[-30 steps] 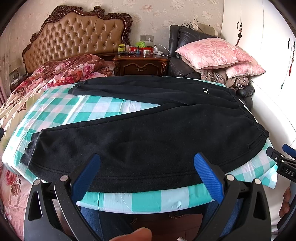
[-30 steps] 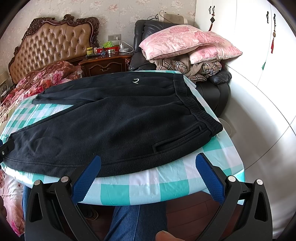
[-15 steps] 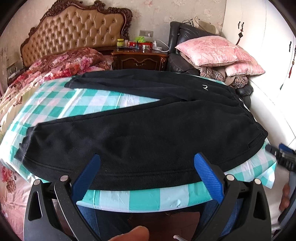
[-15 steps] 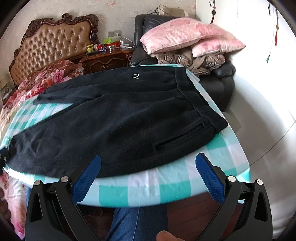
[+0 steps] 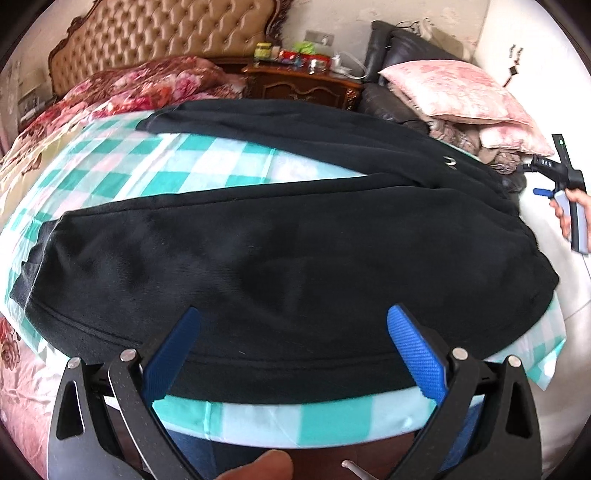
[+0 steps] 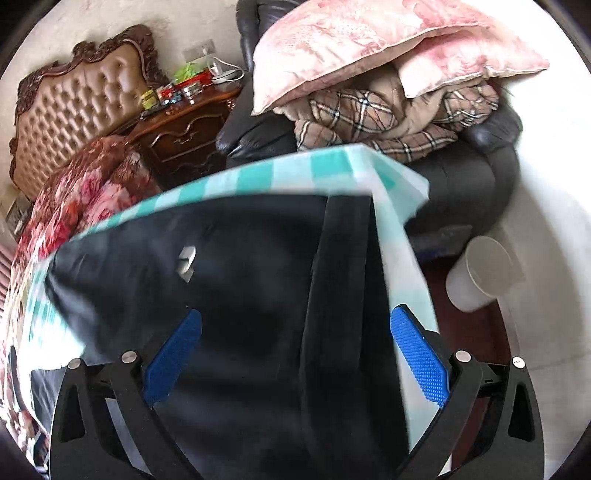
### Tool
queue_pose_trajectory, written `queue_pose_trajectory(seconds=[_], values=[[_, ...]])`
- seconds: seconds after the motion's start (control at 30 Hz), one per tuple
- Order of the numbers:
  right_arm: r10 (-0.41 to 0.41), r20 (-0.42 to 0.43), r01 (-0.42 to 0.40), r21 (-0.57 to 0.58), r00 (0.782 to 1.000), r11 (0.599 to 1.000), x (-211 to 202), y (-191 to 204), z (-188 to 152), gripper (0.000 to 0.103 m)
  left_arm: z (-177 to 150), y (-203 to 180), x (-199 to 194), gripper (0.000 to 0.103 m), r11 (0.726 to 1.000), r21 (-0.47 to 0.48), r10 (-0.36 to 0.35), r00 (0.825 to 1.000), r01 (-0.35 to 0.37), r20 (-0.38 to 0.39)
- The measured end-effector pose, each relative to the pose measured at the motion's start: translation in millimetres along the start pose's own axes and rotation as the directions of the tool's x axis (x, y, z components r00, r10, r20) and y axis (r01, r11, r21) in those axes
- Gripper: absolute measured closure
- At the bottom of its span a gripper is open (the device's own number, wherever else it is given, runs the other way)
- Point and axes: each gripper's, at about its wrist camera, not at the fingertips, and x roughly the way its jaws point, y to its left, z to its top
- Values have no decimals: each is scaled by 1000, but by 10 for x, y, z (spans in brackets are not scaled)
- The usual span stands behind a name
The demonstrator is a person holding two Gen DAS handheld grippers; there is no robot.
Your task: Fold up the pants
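Black fleece pants (image 5: pixel 280 251) lie spread flat on a teal-and-white checked cloth (image 5: pixel 207 166), legs pointing left and waistband at the right. My left gripper (image 5: pixel 293 323) is open, hovering over the near leg's lower edge. My right gripper (image 6: pixel 295 325) is open too, raised over the waist end of the pants (image 6: pixel 236 258); the waistband (image 6: pixel 343 236) runs between its pads. In the left wrist view, the right gripper (image 5: pixel 554 173) appears at the far right, held by a hand, beyond the waistband. Nothing is held by either gripper.
A tufted headboard (image 5: pixel 166 33) and floral bedding (image 5: pixel 147 81) lie behind on the left. A wooden nightstand (image 6: pixel 184 129) with small items stands at the back. A dark armchair (image 6: pixel 461 173) piled with pink pillows (image 6: pixel 369 48) and a white bin (image 6: pixel 484 273) stand at the right.
My right gripper has swung forward and up over the waistband end of the pants. The left gripper has edged closer over the near leg. Both stay open.
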Motion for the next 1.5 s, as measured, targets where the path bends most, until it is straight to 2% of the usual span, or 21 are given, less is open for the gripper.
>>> queue_pose_trajectory(seconds=[0.2, 0.37, 0.43, 0.47, 0.5, 0.53, 0.57, 0.6, 0.8, 0.9, 0.97, 1.03, 1.13, 1.2, 1.23, 1.27, 1.33, 1.37, 1.43, 1.47, 1.5], values=[[-1, -51, -4, -98, 999, 995, 658, -60, 559, 4, 235, 297, 181, 1, 999, -36, 41, 999, -41, -7], [-36, -92, 15, -214, 995, 977, 1039, -55, 649, 4, 524, 494, 284, 1, 997, -68, 42, 999, -42, -1], [-30, -92, 4, -264, 995, 965, 1099, -22, 612, 15, 679, 580, 329, 1, 995, -85, 45, 999, -44, 7], [-34, -98, 4, -292, 995, 956, 1130, -5, 587, 36, 737, 587, 346, 1, 995, -86, 52, 999, -51, 11], [-74, -85, 43, -321, 994, 946, 1145, 1, 563, 55, 791, 598, 363, 1, 995, -87, 59, 998, -57, 16], [-88, -74, 59, -336, 993, 940, 1135, 2, 565, 60, 840, 604, 380, 1, 994, -89, 63, 998, -61, 20], [-75, -67, 49, -331, 995, 942, 1098, -27, 570, 78, 899, 602, 400, 1, 994, -92, 60, 998, -58, 22], [-44, -66, 22, -308, 997, 951, 1032, -84, 596, 83, 949, 602, 420, 1, 994, -96, 53, 998, -50, 23], [-10, 23, 19, -389, 1000, 921, 566, 118, 583, 85, 1103, 503, 454, 1, 996, -88, 13, 999, -10, 33], [77, 96, -30, -418, 992, 908, 136, 294, 491, 85, 1170, 474, 454, 1, 995, -95, -29, 999, 32, 28], [150, 148, -64, -471, 978, 880, -287, 493, 281, 85, 1242, 513, 465, 1, 992, -108, -57, 998, 59, 24], [212, 177, -91, -524, 961, 847, -657, 673, 24, 85, 1359, 639, 488, 1, 982, -161, -99, 995, 103, 28], [320, 202, -145, -591, 925, 793, -1206, 874, -531, 85, 1643, 979, 590, 2, 925, -310, -215, 975, 222, 55], [378, 201, -183, -617, 904, 765, -1449, 928, -878, 86, 1874, 1243, 771, 2, 864, -409, -290, 954, 295, 76], [404, 200, -205, -618, 893, 759, -1568, 917, -1081, 85, 1969, 1320, 847, 2, 843, -438, -309, 947, 313, 82], [420, 200, -220, -614, 885, 758, -1636, 907, -1192, 85, 2124, 1459, 1001, 3, 806, -482, -341, 935, 343, 94], [452, 202, -256, -598, 869, 759, -1742, 872, -1379, 85, 2308, 1619, 1191, 4, 765, -536, -359, 927, 358, 108], [461, 198, -270, -592, 865, 759, -1768, 851, -1435, 85, 2435, 1711, 1339, 9, 738, -565, -374, 921, 368, 110], [467, 193, -284, -578, 863, 765, -1782, 820, -1481, 85, 2621, 1824, 1602, 17, 710, -604, -384, 918, 362, 98], [467, 195, -288, -569, 863, 770, -1785, 817, -1499, 85, 2666, 1860, 1708, 22, 704, -617, -383, 920, 352, 87], [469, 196, -294, -561, 861, 774, -1792, 789, -1512, 85, 2714, 1900, 1830, 32, 694, -635, -383, 921, 340, 74]])
